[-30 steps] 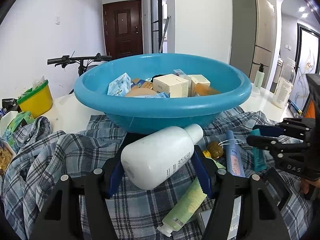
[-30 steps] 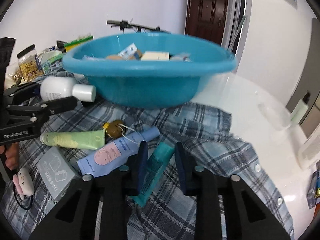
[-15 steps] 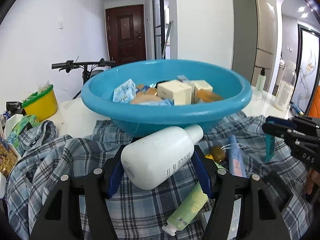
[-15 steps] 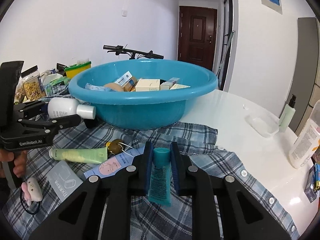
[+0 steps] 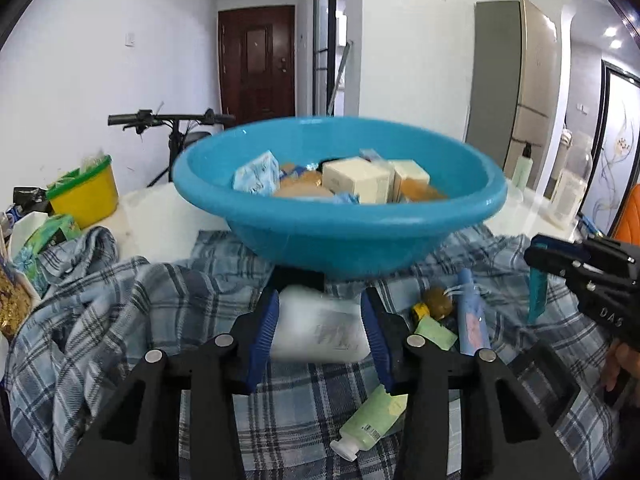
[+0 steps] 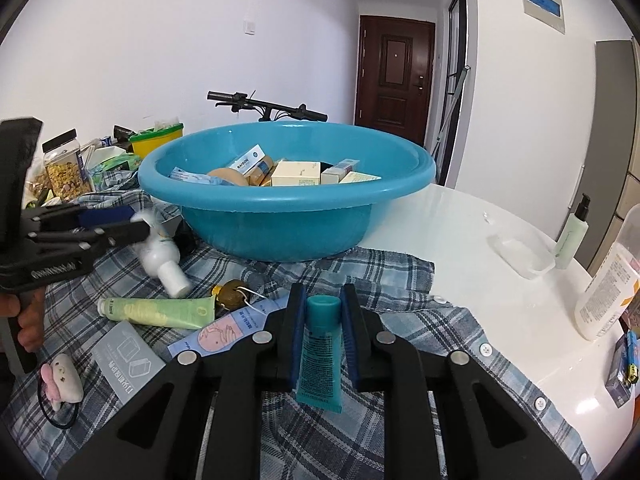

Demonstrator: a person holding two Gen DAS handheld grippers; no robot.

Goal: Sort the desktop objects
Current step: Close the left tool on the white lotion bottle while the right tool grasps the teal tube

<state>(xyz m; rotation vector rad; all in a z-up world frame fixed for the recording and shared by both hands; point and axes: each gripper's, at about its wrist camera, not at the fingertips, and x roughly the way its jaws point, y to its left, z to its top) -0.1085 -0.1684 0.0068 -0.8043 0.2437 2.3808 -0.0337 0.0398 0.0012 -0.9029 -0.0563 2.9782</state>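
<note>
**Both claws loaded, basin dead ahead**

The right gripper [image 6: 323, 336] is clamped on the teal tube [image 6: 320, 354], its long axis in line with the fingers, cap pointing to 12 o'clock at the blue basin [image 6: 280, 200]. The left gripper [image 5: 320, 332] is clamped on the white bottle [image 5: 320, 330], blurred with motion and hanging just above the plaid cloth [image 5: 120, 320]; the basin rim sits at 12 o'clock, higher than both loads, so each must rise before going forward. The left claw looks nearer the basin. A half-second ago the bottle lay slantwise, cap toward 1 o'clock; now, in the right view, its cap tips down toward 5 o'clock.
</note>
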